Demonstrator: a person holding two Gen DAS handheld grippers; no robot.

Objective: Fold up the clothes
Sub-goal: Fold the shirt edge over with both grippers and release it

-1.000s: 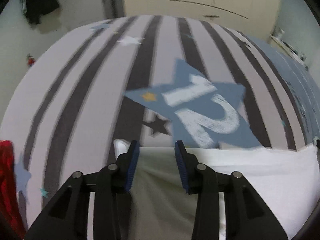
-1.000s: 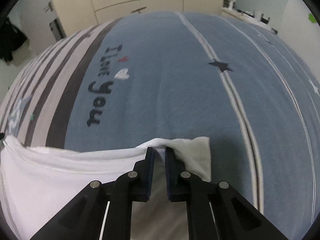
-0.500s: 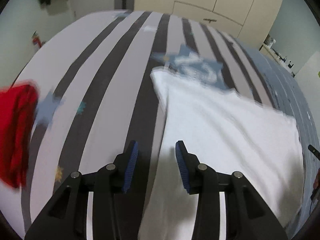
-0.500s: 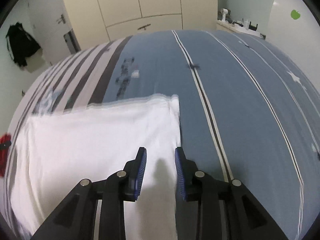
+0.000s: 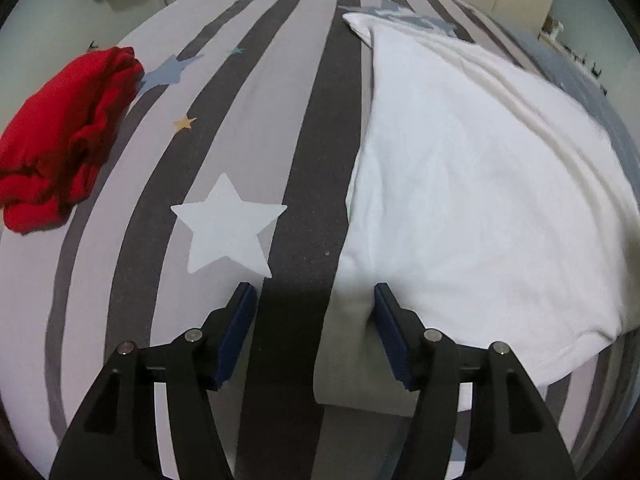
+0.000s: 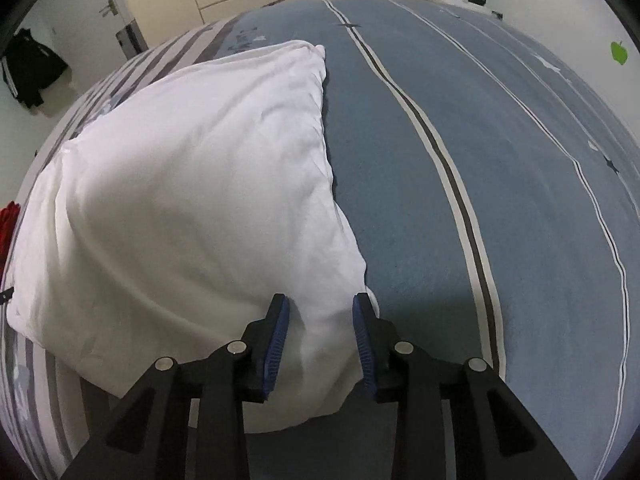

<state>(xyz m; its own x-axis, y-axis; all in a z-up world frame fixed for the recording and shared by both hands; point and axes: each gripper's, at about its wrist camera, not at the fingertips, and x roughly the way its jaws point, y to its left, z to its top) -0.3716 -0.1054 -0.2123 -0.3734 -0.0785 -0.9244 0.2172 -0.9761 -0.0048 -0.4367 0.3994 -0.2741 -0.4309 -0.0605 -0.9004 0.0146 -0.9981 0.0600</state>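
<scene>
**White garment laid over in a fold, both grippers letting go**

The white garment (image 5: 472,184) lies on the bed (image 5: 304,128), straddling the line where the grey stripes meet the blue half of the cover, already doubled over into a rough rectangle. The left gripper (image 5: 316,300) hangs above its near left edge; its jaws have just been opening and stand wide apart, with only that edge and bare striped cover between them, nothing pinched. The right gripper (image 6: 320,316) sits over the near right corner; its jaws have just been opening too, and the cloth bulges loosely between the blue pads without being pressed (a release, as I read it).

The fabric looks thin, soft and light: it drapes, wrinkles and will sag from any single grip. It should be taken at two corners or along a hem, both layers pinched together, and kept taut between the hands so the fold lands flat.

A crumpled red garment (image 5: 60,136) waits well apart to the left, unfolded.
</scene>
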